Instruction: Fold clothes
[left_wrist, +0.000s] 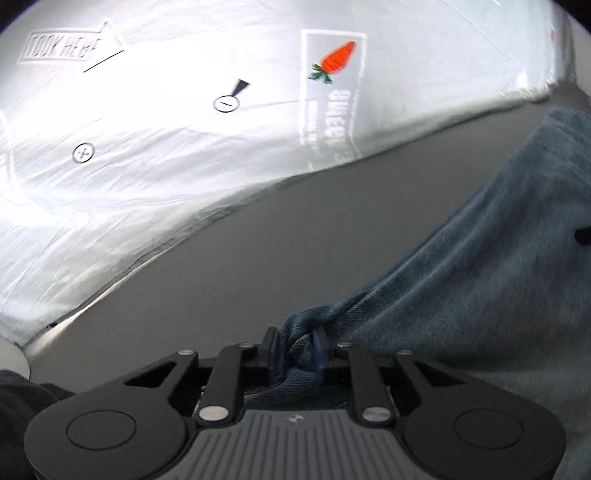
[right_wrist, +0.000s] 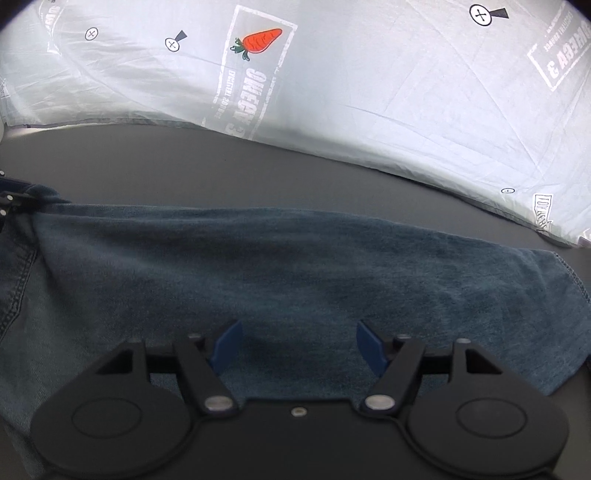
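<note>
Jeans (right_wrist: 280, 266) spread on dark table (right_wrist: 184, 166), long axis running sideways across both views. Left gripper (left_wrist: 295, 349) clamped on bunched denim edge; right gripper (right_wrist: 297, 345) apart, hovering mid-leg, nearer hem (right_wrist: 565, 273).

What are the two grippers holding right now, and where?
Left gripper pinches a bunched edge of the blue denim jeans. Right gripper is open above them, holding nothing.

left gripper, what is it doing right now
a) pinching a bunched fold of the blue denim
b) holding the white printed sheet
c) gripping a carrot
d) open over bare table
a: in the left wrist view the left gripper has its blue fingers closed on a gathered fold of the denim garment, while the white printed sheet lies apart beyond a strip of grey table.
</note>
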